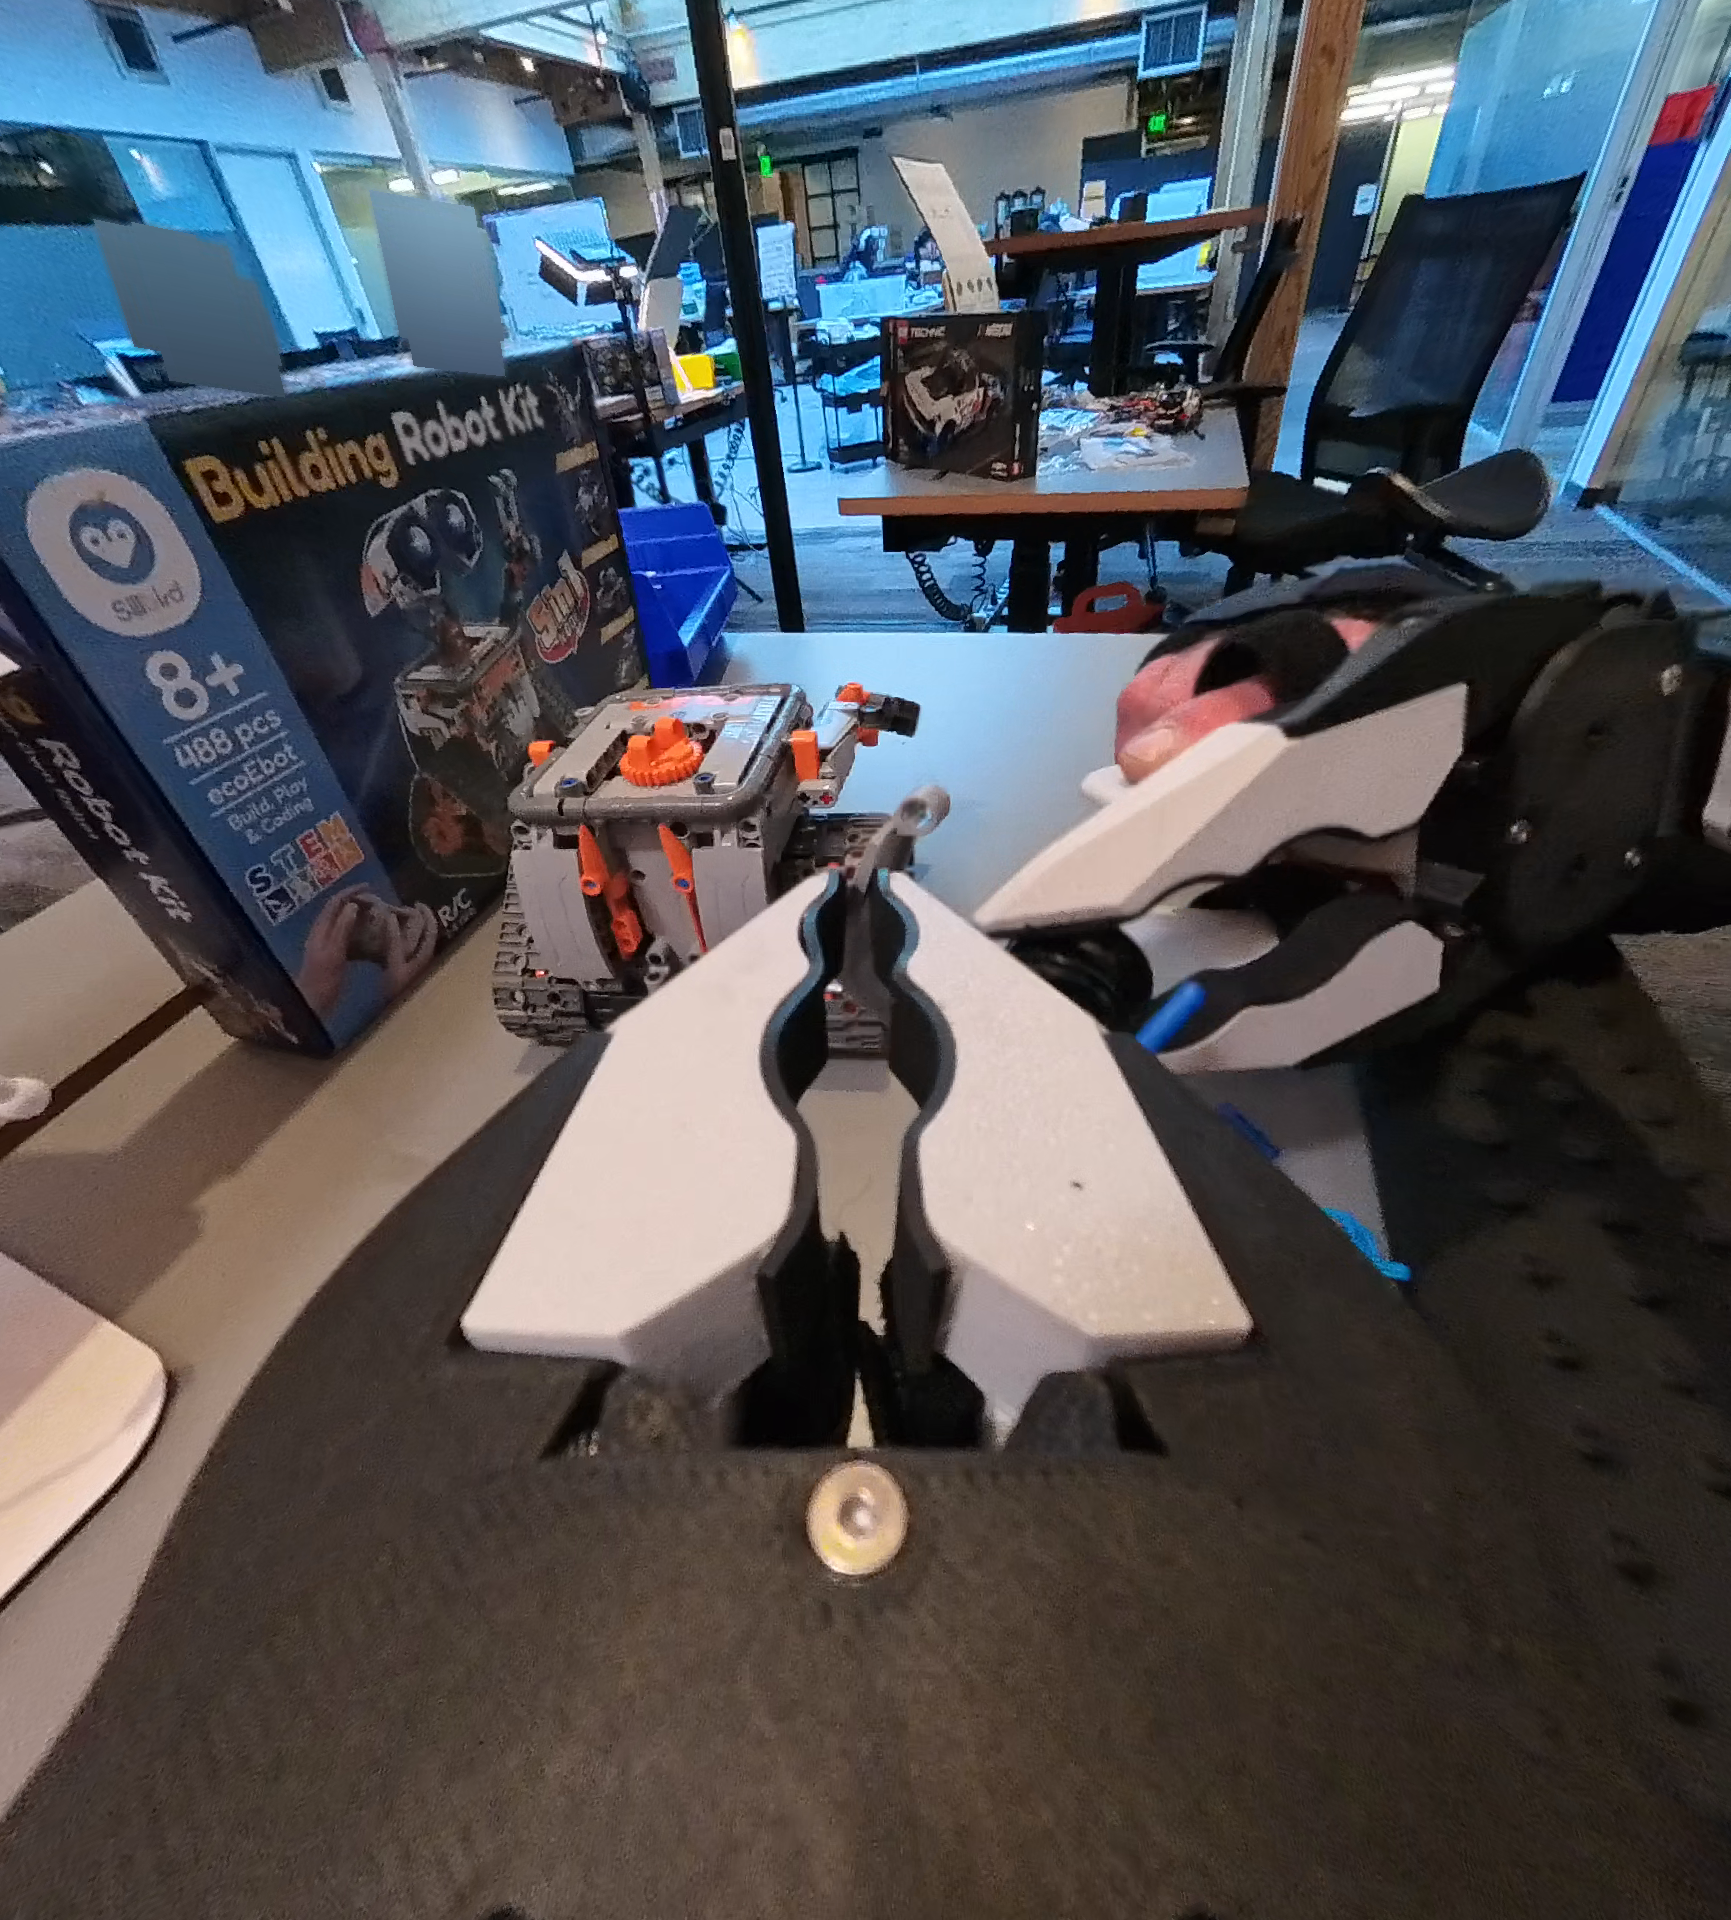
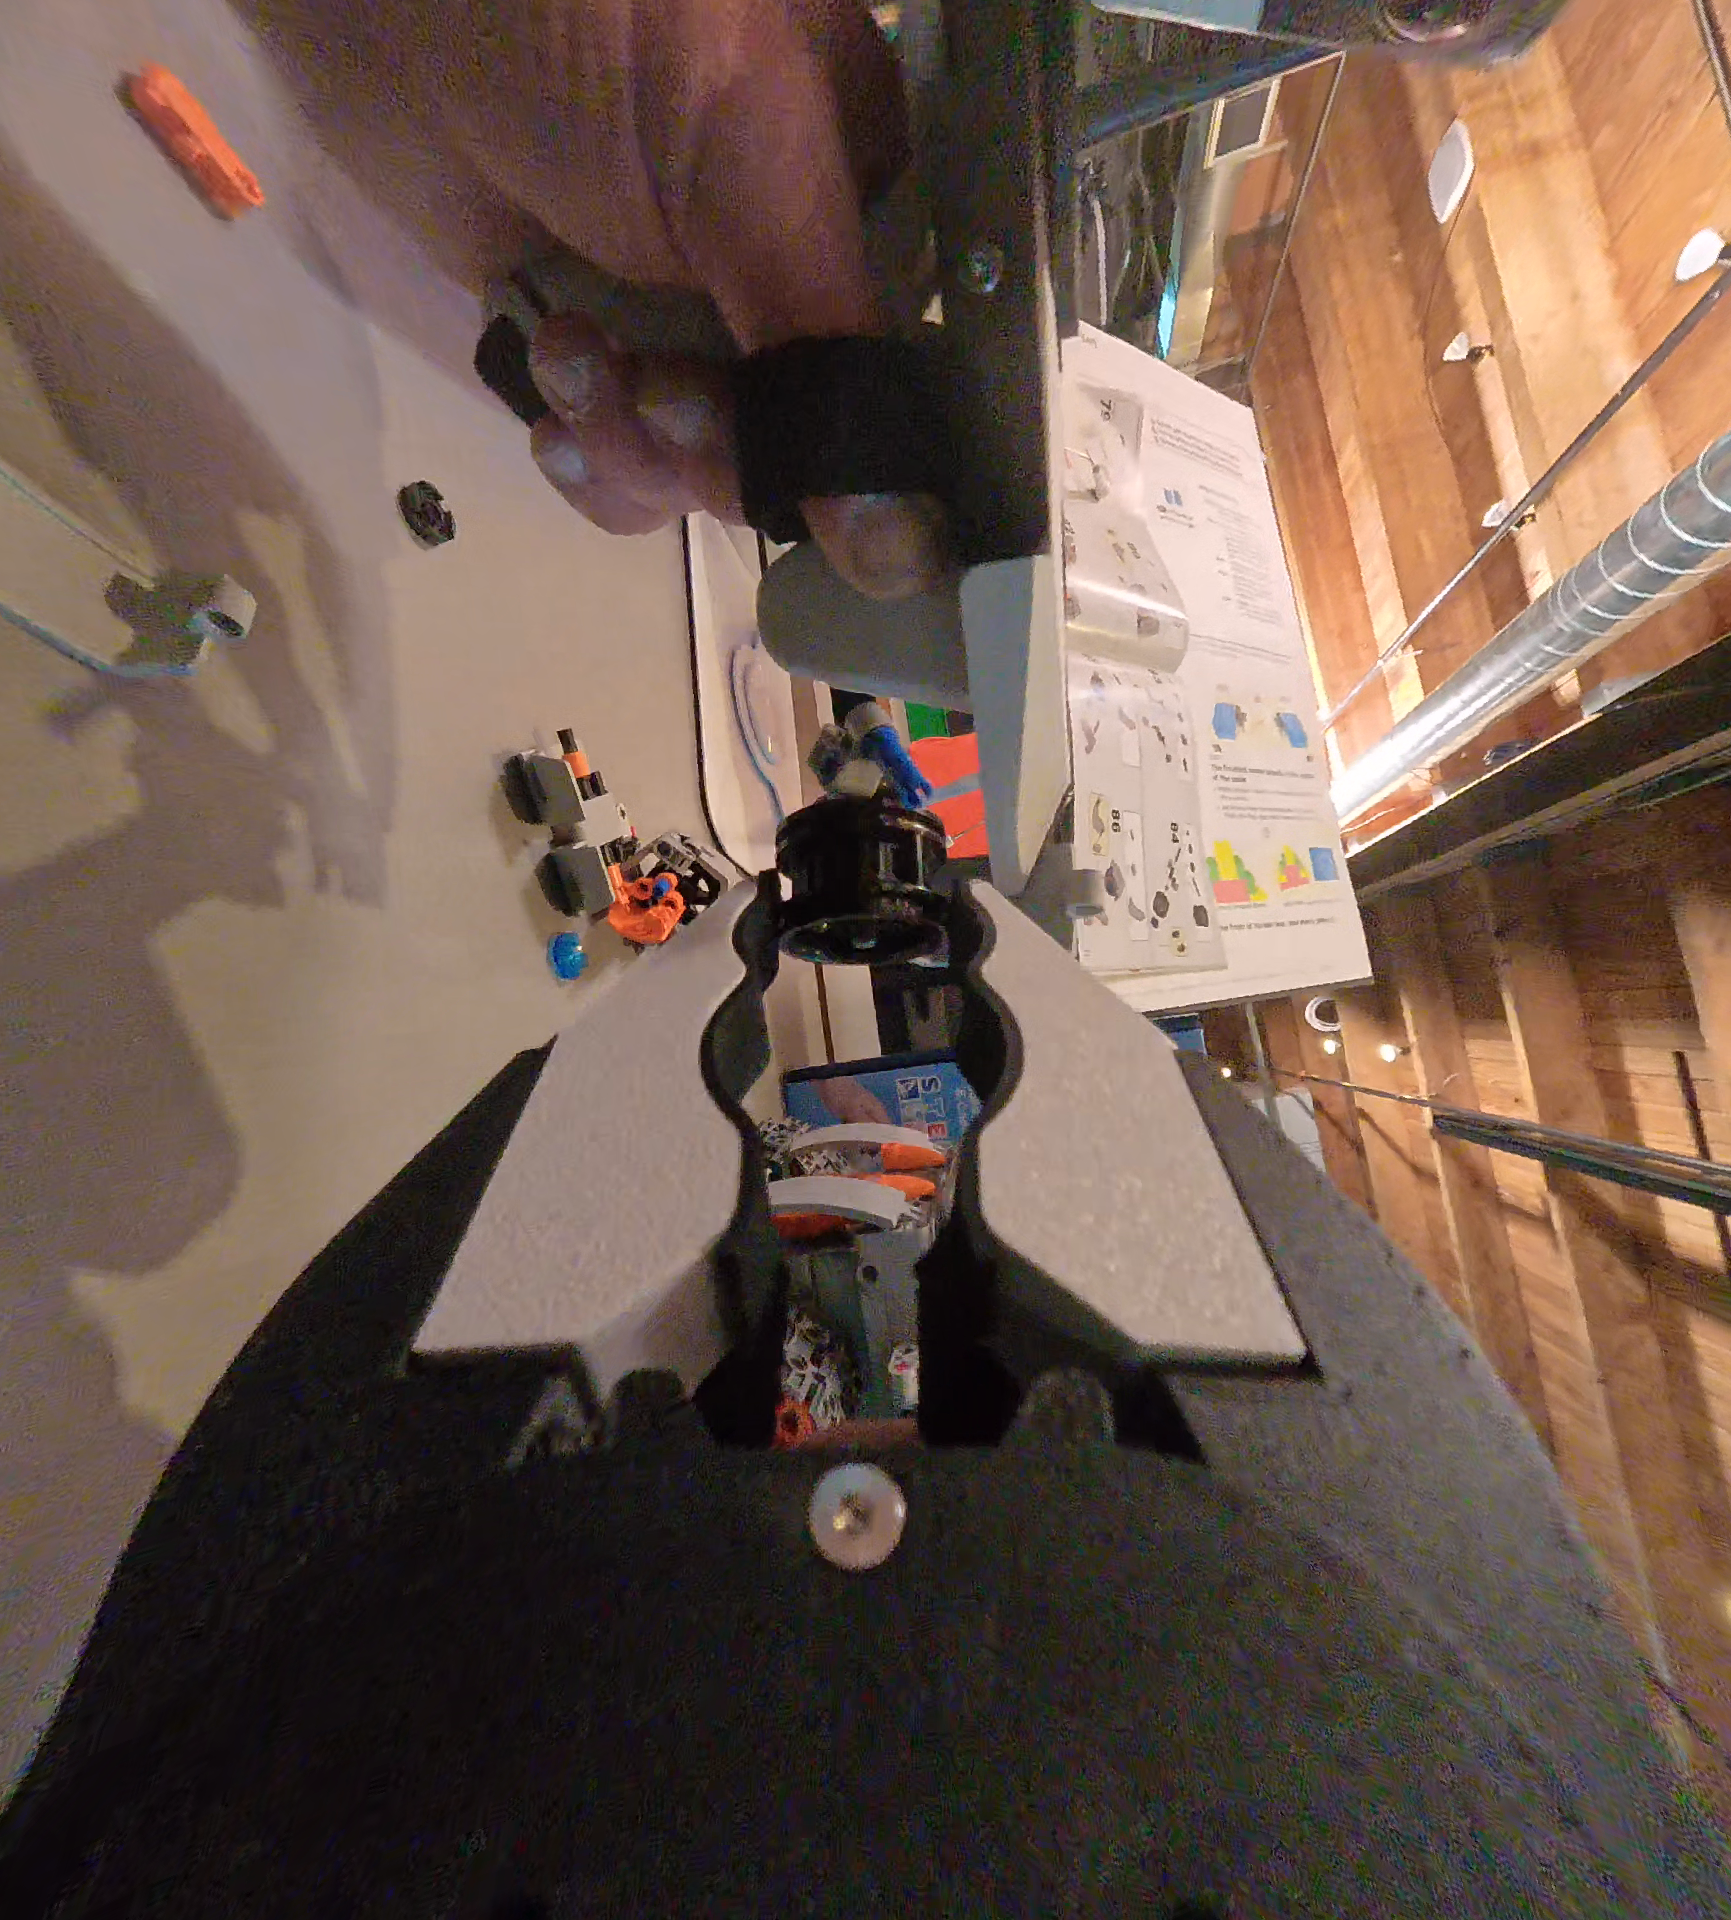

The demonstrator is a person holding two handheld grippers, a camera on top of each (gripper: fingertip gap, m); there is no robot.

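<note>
Right now the left gripper is clenched on a thin grey beam piece, whose long axis runs up and away out of the fingertips, tilted slightly right, its round end pointing toward the half-built grey and orange brick robot standing on the worktop just ahead and a little left. To its right, close by, the right gripper lies rolled on its side and grasps a black wheel hub across the rim, with a small blue and white pin cluster on the hub's far end. Of the 2, the left gripper is nearer the robot. Behind the robot stands a dark kit box, closed as far as I can tell; a blue bin sits farther back, contents hidden. Loose parts lie on the worktop in the right wrist view: a grey and orange sub-assembly, an orange piece, a small black ring, and an open instruction booklet
</note>
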